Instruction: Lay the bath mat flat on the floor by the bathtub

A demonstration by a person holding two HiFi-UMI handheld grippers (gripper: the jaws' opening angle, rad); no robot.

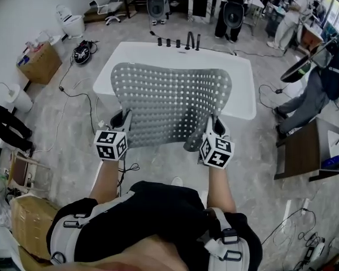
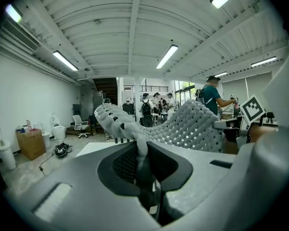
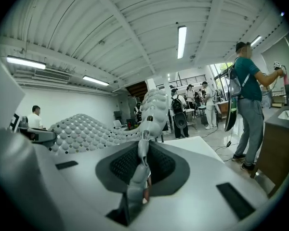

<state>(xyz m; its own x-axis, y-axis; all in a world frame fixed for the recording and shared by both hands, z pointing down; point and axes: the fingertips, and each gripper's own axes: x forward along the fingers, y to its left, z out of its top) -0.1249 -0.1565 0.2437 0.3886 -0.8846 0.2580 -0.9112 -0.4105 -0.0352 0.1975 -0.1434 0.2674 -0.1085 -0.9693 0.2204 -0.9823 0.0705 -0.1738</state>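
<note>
Pale floor [image 1: 164, 162], white bathtub [image 1: 243, 89] ahead. Head view: bath mat [image 1: 169, 103] held spread in air over tub. Gripper views only: left gripper [image 1: 121, 118] and right gripper [image 1: 214, 124] jaws clamped on mat's near edge.

Cameras around the bathtub [image 1: 244, 89]
Head view looks steeply down; gripper views skim level over it, apparently sharing the mat [image 1: 169, 100].

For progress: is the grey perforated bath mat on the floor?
No: left hand-held gripper and right hand-held gripper hold the mat up, spread.
</note>
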